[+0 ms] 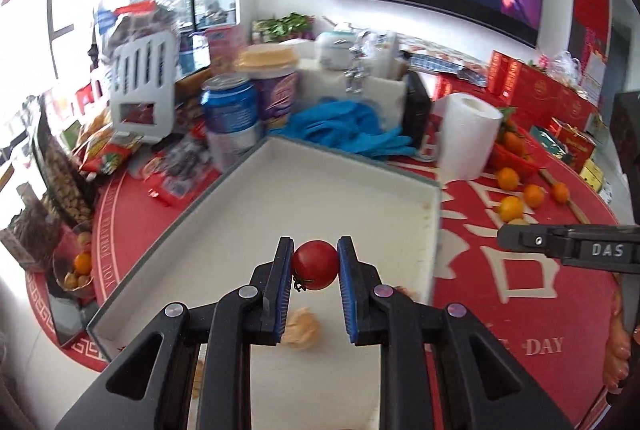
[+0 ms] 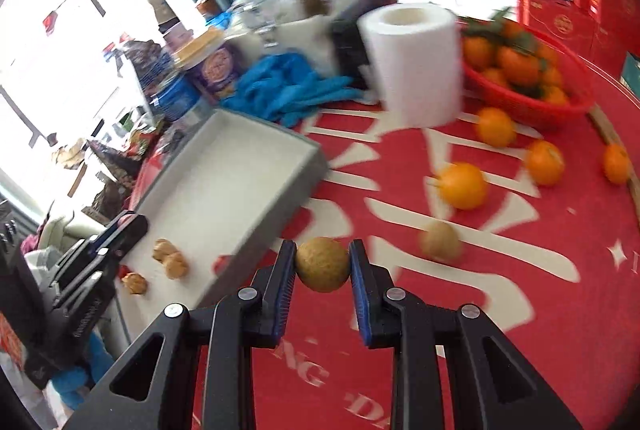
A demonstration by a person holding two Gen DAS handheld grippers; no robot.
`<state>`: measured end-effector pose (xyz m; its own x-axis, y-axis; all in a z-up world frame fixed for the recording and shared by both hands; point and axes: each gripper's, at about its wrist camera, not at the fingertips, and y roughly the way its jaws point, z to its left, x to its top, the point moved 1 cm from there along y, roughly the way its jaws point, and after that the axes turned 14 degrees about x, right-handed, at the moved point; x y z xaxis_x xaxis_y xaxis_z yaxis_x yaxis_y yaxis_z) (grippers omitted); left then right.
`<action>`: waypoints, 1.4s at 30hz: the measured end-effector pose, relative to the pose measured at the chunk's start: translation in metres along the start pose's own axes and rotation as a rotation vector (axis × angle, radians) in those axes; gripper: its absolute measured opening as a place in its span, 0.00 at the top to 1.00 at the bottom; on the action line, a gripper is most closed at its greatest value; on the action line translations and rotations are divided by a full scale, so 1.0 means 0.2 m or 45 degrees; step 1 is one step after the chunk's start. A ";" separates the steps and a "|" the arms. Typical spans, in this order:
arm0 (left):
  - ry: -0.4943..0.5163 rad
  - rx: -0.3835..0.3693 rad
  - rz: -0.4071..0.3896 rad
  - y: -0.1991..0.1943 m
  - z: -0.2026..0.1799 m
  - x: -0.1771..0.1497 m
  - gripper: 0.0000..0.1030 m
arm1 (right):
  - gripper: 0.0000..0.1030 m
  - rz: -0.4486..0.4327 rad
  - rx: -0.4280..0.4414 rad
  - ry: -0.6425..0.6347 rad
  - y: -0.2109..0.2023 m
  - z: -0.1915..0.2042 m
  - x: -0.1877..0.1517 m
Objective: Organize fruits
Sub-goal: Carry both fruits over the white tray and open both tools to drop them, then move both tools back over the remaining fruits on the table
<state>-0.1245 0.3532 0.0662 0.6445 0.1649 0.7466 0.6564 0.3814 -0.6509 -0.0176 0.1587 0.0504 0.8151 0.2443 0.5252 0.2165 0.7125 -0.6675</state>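
Observation:
My left gripper (image 1: 315, 264) is shut on a red cherry tomato (image 1: 315, 265) and holds it above the white tray (image 1: 344, 174). A walnut (image 1: 301, 328) lies in the tray below it. My right gripper (image 2: 322, 264) is shut on a round brown fruit (image 2: 322, 264) above the red mat, just right of the tray (image 2: 256, 166). The tray holds walnuts (image 2: 170, 259) and a red tomato (image 2: 221, 264). A second brown fruit (image 2: 440, 241) and loose oranges (image 2: 463, 185) lie on the mat. The left gripper (image 2: 120, 234) shows over the tray's near left; the right gripper (image 1: 560, 242) shows at the right edge of the left view.
A paper roll (image 2: 416, 62) and a red basket of oranges (image 2: 528, 82) stand behind the mat. Blue gloves (image 1: 352, 130), a blue can (image 1: 230, 110) and a purple tub (image 1: 276, 86) crowd the tray's far side. Snack bags (image 1: 108, 150) lie at left.

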 end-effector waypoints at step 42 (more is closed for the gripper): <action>-0.117 0.117 0.069 0.08 0.10 -0.04 0.20 | 0.00 -0.028 0.093 -0.070 0.25 0.32 0.21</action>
<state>-0.1265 0.3768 0.0525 0.6367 0.2687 0.7228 0.5802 0.4505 -0.6786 -0.0070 0.2457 0.0724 0.7792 0.2623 0.5692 0.1929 0.7637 -0.6161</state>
